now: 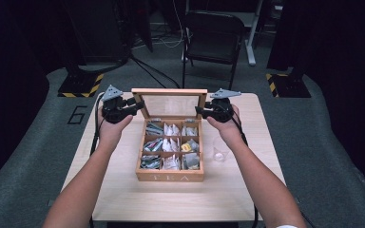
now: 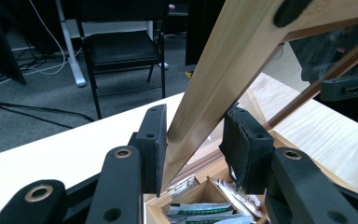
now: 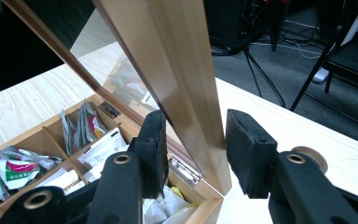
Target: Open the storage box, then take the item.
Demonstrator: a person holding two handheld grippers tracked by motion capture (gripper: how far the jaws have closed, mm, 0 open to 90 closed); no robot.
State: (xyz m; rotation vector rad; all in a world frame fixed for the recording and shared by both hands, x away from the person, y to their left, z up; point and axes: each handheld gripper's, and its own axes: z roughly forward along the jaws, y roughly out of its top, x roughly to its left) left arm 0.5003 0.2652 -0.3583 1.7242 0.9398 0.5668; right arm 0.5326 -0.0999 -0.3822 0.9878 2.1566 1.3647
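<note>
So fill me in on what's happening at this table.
A person holds a gripper in each hand at the raised, glass-paned lid of a wooden tea box, whose compartments are full of tea bags. The left gripper has its jaws shut on the lid's left frame edge. The right gripper straddles the right edge, one pad against the wood, the other apart from it. The lid stands about upright. A clear plastic cup sits right of the box.

Black chair on grey carpet
</note>
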